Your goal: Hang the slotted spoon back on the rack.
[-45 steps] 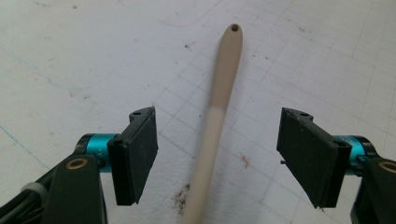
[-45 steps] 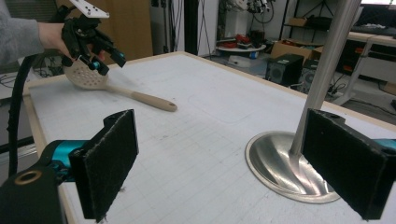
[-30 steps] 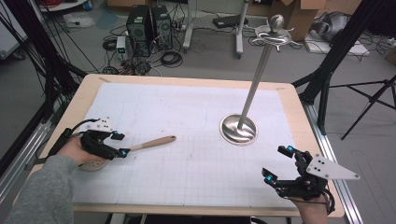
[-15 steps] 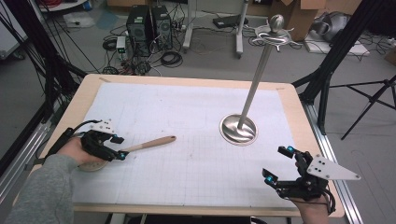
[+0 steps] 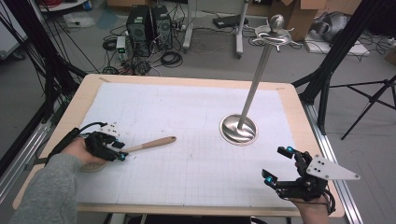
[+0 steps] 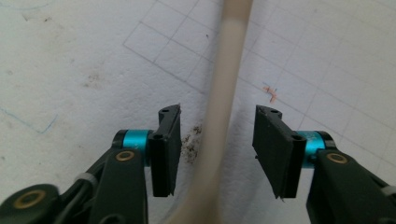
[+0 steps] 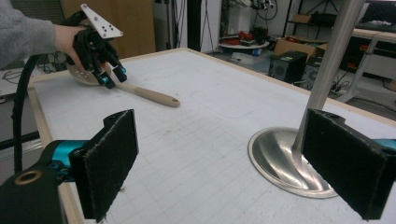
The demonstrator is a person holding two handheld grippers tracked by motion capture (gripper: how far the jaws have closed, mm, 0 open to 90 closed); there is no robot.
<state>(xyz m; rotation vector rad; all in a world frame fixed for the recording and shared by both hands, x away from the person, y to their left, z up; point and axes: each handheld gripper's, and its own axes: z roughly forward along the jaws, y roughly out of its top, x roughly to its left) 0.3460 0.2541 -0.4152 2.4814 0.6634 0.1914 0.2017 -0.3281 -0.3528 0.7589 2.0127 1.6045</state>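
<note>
Left gripper (image 6: 217, 135) astride the wooden spoon (image 5: 152, 143) handle, lower left; jaws released.
I centre the handle, then clench squarely; my right gripper (image 5: 279, 164) idles, jaws released.

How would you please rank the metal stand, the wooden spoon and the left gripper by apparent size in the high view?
1. metal stand, clearly the largest.
2. wooden spoon, partly hidden.
3. left gripper, looks similar; unsure.

left hand-held gripper (image 5: 117, 150): jaws apart, low | right hand-held gripper (image 5: 276, 164): jaws wide apart
</note>
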